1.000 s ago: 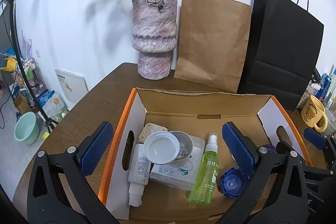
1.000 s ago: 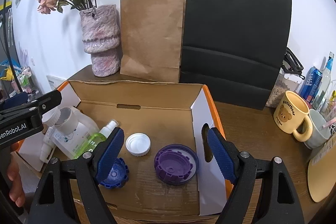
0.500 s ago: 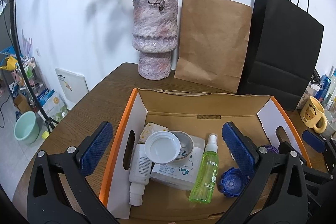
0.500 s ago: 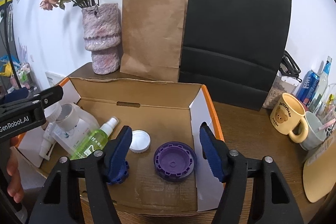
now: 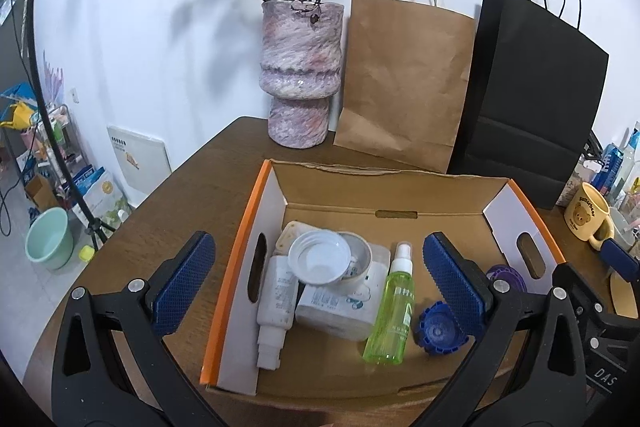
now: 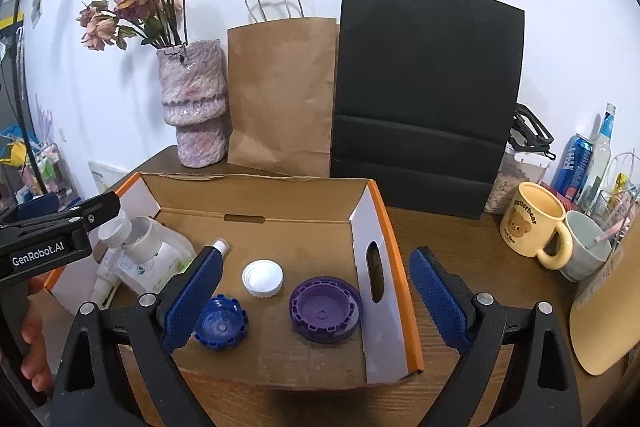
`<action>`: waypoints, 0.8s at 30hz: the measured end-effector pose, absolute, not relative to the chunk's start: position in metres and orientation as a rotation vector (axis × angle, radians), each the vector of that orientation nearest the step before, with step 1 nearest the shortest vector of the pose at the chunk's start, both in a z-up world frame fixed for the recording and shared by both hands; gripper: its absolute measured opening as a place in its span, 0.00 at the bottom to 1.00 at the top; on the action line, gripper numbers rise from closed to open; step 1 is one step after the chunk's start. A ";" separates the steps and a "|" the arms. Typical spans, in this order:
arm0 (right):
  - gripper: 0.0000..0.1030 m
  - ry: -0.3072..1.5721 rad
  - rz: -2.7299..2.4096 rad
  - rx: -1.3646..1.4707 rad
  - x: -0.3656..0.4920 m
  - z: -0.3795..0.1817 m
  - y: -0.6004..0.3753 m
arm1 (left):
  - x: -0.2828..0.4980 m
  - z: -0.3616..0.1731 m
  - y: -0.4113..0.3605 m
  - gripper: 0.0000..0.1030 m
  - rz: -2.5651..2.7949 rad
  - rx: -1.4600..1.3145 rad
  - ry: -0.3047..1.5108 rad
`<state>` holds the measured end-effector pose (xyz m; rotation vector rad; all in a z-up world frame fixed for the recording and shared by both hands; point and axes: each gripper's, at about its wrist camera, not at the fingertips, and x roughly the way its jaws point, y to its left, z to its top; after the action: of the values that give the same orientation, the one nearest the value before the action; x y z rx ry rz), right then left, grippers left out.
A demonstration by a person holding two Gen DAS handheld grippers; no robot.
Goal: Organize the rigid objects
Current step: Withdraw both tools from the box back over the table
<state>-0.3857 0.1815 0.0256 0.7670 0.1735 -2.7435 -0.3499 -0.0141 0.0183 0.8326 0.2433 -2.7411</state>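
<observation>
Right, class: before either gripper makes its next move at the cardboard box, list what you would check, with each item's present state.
1. Right gripper open, nothing between its fingers: ok; they have just been opening.
2. Left gripper open and empty: ok.
3. Purple lid lying flat in the cardboard box: ok.
4. White cap clear of the blue cap: ok.
5. Green spray bottle capped: cannot tell.

right gripper (image 6: 316,297) raised, jaws just opened wide
</observation>
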 end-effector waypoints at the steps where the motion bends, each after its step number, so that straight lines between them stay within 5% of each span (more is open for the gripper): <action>1: 0.95 0.172 -2.742 0.764 -0.383 0.026 0.182 | -0.348 0.018 -0.014 1.00 -2.741 0.833 0.246; 4: 0.95 0.161 -2.744 0.747 -0.373 0.029 0.185 | -0.339 0.018 -0.014 1.00 -2.740 0.833 0.245; 5: 0.87 0.153 -2.741 0.742 -0.369 0.030 0.186 | -0.336 0.018 -0.014 1.00 -2.741 0.834 0.243; 6: 0.64 0.161 -2.746 0.738 -0.364 0.031 0.186 | -0.332 0.019 -0.013 1.00 -2.742 0.836 0.240; 7: 0.08 0.167 -2.770 0.734 -0.361 0.033 0.187 | -0.329 0.019 -0.013 1.00 -2.743 0.837 0.239; 9: 0.07 0.158 -2.770 0.733 -0.355 0.034 0.189 | -0.319 0.021 -0.013 1.00 -2.749 0.835 0.240; 12: 0.27 0.149 -2.755 0.698 -0.339 0.040 0.191 | -0.303 0.025 -0.012 1.00 -2.759 0.825 0.241; 14: 1.00 0.158 -2.740 0.701 -0.328 0.043 0.190 | -0.292 0.027 -0.010 1.00 -2.766 0.827 0.239; 24: 1.00 0.192 -2.748 0.605 -0.251 0.054 0.194 | -0.215 0.036 0.004 1.00 -2.840 0.809 0.197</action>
<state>-0.2508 0.1941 0.0542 0.6051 0.1922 -2.7482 -0.2147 0.0041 0.0355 0.8088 0.1967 -2.8397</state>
